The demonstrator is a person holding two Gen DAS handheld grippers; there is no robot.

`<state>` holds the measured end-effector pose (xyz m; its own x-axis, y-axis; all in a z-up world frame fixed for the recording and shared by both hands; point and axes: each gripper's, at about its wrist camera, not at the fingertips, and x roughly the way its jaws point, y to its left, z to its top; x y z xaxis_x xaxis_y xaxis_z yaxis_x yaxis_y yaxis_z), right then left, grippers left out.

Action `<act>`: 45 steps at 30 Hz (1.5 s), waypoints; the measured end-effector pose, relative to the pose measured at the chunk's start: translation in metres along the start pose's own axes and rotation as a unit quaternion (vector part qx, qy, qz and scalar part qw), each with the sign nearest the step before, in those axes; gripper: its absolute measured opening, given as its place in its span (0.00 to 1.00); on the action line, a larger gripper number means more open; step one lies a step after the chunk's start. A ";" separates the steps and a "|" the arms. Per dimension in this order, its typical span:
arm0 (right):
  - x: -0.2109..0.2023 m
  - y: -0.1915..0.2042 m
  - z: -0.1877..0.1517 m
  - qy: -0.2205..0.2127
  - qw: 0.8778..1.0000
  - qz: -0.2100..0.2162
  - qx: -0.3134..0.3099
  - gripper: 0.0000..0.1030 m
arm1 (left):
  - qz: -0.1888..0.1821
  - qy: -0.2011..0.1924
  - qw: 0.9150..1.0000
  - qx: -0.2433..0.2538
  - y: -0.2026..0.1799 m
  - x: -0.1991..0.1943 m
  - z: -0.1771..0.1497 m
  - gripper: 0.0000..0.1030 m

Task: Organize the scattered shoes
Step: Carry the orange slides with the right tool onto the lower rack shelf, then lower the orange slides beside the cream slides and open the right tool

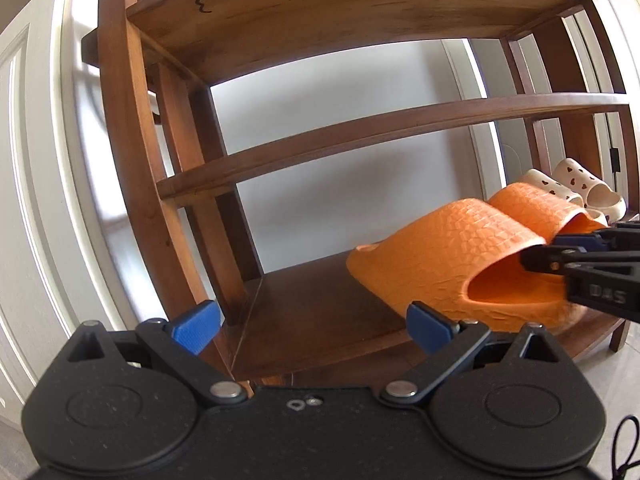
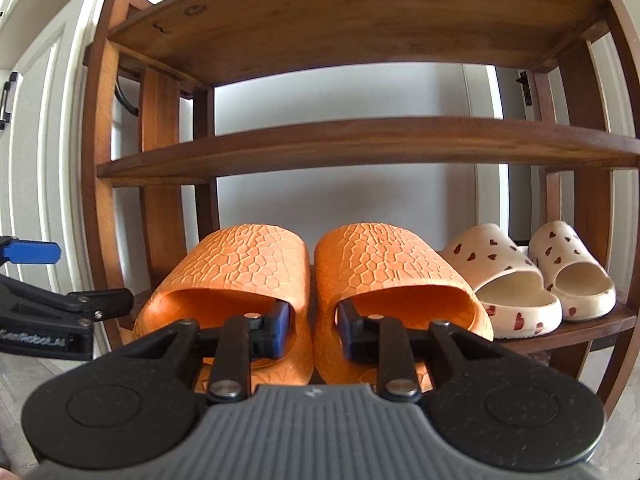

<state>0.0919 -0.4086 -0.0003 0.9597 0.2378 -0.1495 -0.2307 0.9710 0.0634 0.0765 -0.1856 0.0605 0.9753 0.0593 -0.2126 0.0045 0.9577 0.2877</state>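
A wooden rack (image 2: 360, 148) stands straight ahead of both grippers, its brown shelves stacked one above another and its back open. Behind it a plain white wall (image 2: 340, 92) shows between the shelves, brightly lit. To the left of the rack is a white panelled door (image 1: 36, 168), with a dark handle (image 2: 5, 100) seen at the far left. Pale floor (image 1: 628, 356) shows below the rack's right leg.

The brown wooden shoe rack (image 2: 360, 148) looks smooth and slightly glossy. The orange foam-like slippers (image 2: 384, 264) have matt, cracked-pattern texture; the cream heart-print slippers (image 2: 516, 276) look smooth.
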 end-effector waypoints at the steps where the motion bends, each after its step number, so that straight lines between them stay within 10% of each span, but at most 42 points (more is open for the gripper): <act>1: 0.008 0.001 -0.001 0.004 1.000 0.000 0.003 0.28 | 0.000 0.000 1.000 -0.001 0.000 0.002 -0.001 0.97; 45: 0.156 0.035 -0.007 0.053 0.993 -0.108 0.018 0.48 | 0.017 0.073 0.996 -0.050 0.015 0.070 -0.041 0.97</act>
<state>0.2325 -0.3377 -0.0282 0.9634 0.0265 -0.2666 -0.0127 0.9985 0.0533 0.1361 -0.1555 0.0114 0.9317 0.1254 -0.3408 -0.0566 0.9771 0.2049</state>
